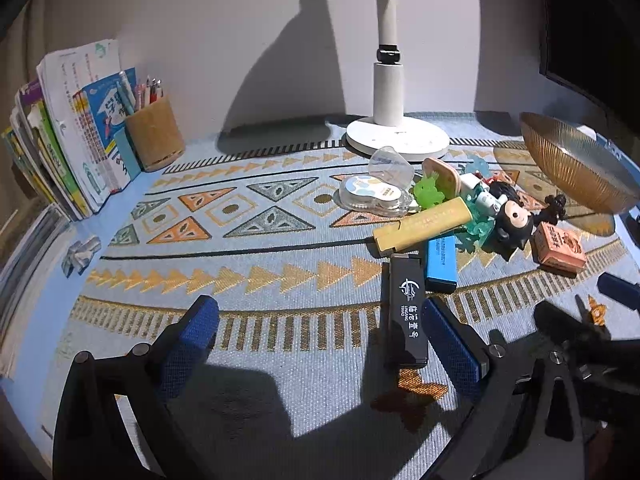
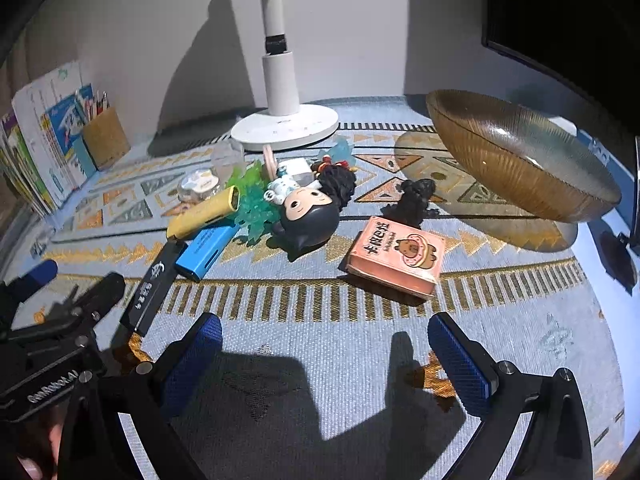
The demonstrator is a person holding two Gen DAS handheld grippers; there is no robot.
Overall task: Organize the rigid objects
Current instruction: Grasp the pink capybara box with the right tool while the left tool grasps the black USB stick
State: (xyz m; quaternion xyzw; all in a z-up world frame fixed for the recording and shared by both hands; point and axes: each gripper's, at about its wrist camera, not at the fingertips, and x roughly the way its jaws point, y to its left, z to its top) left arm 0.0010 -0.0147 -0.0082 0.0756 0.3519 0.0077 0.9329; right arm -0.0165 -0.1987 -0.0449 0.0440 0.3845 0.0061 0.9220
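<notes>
A pile of small objects lies on the patterned cloth: a black box (image 1: pixel 406 312) (image 2: pixel 152 286), a blue box (image 1: pixel 441 258) (image 2: pixel 206 250), a yellow box (image 1: pixel 424 226) (image 2: pixel 204 212), a black-haired doll (image 1: pixel 512 220) (image 2: pixel 308 216), a pink card box (image 1: pixel 558 246) (image 2: pixel 398 256) and a tape dispenser (image 1: pixel 376 196). An amber glass bowl (image 1: pixel 576 164) (image 2: pixel 520 156) stands at the right. My left gripper (image 1: pixel 320 340) is open, its right finger beside the black box. My right gripper (image 2: pixel 326 356) is open and empty, short of the pink card box.
A white lamp (image 1: pixel 394 136) (image 2: pixel 286 124) stands behind the pile. Books (image 1: pixel 68 136) and a pen cup (image 1: pixel 154 136) line the left wall. A dark monitor (image 2: pixel 560 20) is at the back right. The left gripper shows in the right wrist view (image 2: pixel 60 312).
</notes>
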